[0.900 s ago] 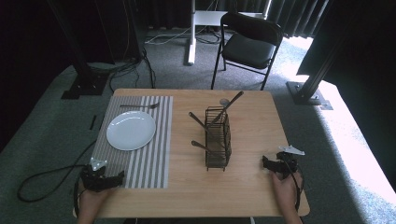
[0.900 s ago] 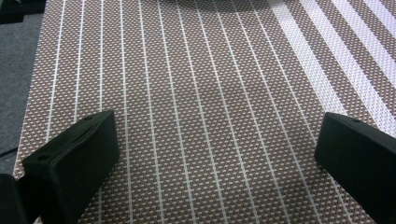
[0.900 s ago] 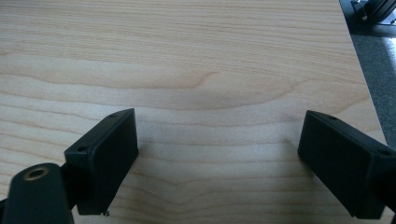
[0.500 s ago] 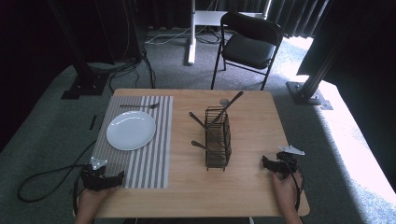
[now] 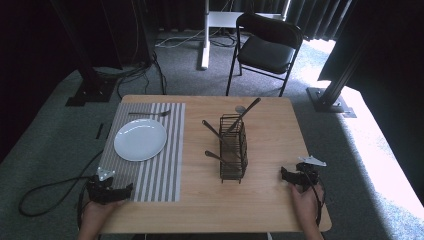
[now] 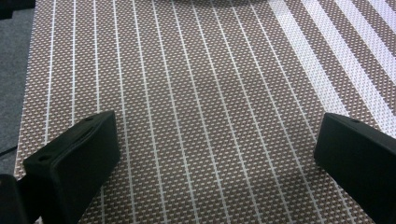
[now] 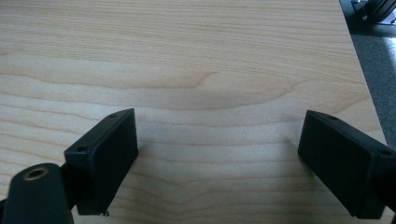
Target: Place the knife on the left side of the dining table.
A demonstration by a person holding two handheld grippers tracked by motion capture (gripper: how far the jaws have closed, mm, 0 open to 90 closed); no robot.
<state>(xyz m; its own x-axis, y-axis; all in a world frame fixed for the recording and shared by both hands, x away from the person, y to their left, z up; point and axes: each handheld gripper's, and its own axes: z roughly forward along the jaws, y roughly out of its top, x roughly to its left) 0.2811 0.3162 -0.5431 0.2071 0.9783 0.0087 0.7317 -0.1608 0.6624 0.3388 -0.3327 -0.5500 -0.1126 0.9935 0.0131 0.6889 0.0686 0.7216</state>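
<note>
Both pairs of black jaws are seen spread wide with nothing between them. Seen from the high view, the left gripper [image 5: 111, 190] is held low at the near left corner of the rectangular light wooden table [image 5: 270, 200], over the near edge of the brown-and-white striped woven placemat [image 5: 160, 170]. In the left gripper view, that gripper [image 6: 217, 154] is shown with only the mat's weave lying under the gap between its pads. The right gripper [image 5: 298, 176] is held near the table's near right corner, and in the right gripper view the same gripper [image 7: 219, 154] is shown above bare wood grain, apart from any object.

Nearest the right gripper, a black wire-mesh cutlery basket [image 5: 233, 147] is stood upright on the wood, just right of the placemat and well apart from both grippers. Several dark-handled utensils [image 5: 246, 114] are leant in it, their handles projecting past its rim; which kinds they are cannot be told. A round white plate [image 5: 140, 139] is laid on the placemat, beyond the left gripper. A silver fork [image 5: 149, 114] is laid flat on the mat's far end, just beyond the plate and not touching it.
</note>
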